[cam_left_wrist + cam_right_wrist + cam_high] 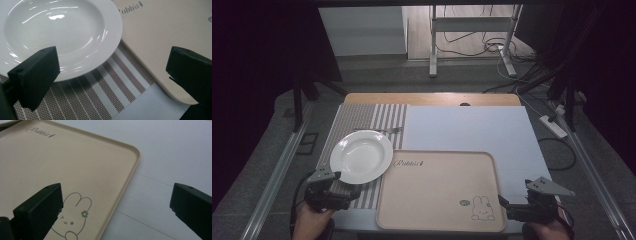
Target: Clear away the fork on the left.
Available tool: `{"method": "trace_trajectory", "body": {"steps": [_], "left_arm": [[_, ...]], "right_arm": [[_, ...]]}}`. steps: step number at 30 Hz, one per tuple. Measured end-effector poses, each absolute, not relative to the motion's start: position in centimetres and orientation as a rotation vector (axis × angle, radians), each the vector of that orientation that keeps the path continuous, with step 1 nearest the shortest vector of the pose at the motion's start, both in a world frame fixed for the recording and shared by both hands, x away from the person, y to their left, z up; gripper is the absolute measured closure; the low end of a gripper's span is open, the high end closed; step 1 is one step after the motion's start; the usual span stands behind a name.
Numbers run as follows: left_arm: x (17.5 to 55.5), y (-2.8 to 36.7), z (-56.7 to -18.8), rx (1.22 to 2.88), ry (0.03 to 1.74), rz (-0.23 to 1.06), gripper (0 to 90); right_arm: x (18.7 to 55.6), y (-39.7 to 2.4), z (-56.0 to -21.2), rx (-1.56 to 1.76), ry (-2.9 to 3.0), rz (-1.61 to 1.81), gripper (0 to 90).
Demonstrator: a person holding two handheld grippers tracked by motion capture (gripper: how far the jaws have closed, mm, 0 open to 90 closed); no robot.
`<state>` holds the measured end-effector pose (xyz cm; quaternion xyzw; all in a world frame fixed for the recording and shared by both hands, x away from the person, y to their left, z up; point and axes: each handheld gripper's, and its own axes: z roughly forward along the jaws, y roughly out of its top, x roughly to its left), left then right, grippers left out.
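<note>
A white deep plate (pixel 361 156) (pixel 60 37) rests on a striped placemat (pixel 362 117) (pixel 100 100) at the left of the table. Beside it lies a beige tray (pixel 437 192) (pixel 162 37) (pixel 50 165) with a rabbit drawing (pixel 482 207) (pixel 75 220) and nothing on it. My left gripper (pixel 332 189) (pixel 112 77) is open at the plate's near rim, its jaws spanning the mat between plate and tray. My right gripper (pixel 524 204) (pixel 116 212) is open over the tray's near right corner. A fork (pixel 384 130) lies on the mat behind the plate.
A white sheet (pixel 472 130) (pixel 175 157) covers the right and middle of the wooden table (pixel 432 98). Beyond the table stand a metal frame (pixel 472 30), floor cables and a power strip (pixel 553 125). Rails run along both sides.
</note>
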<state>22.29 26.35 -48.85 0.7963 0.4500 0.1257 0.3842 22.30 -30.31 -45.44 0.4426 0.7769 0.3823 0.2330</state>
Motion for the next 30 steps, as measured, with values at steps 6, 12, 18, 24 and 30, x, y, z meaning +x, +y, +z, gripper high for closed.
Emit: {"method": "trace_trajectory", "body": {"steps": [6,12,18,24,30], "left_arm": [[22.44,26.14,-48.90,2.059,1.136,0.312,0.4],[22.52,26.09,-48.92,2.067,1.135,0.305,0.6],[22.74,26.01,-49.00,2.078,1.142,0.286,1.5],[22.78,26.00,-49.00,2.084,1.145,0.283,1.1],[22.79,26.09,-48.90,2.063,1.152,0.281,0.0]], "right_arm": [[22.23,-30.14,-45.43,1.207,2.139,1.037,0.0],[22.27,-30.22,-45.46,1.208,2.142,1.041,0.0],[22.24,-30.19,-45.47,1.203,2.149,1.040,0.0],[22.15,-30.09,-45.45,1.183,2.154,1.039,0.0],[22.16,-29.95,-45.49,1.178,2.159,1.028,0.0]]}}
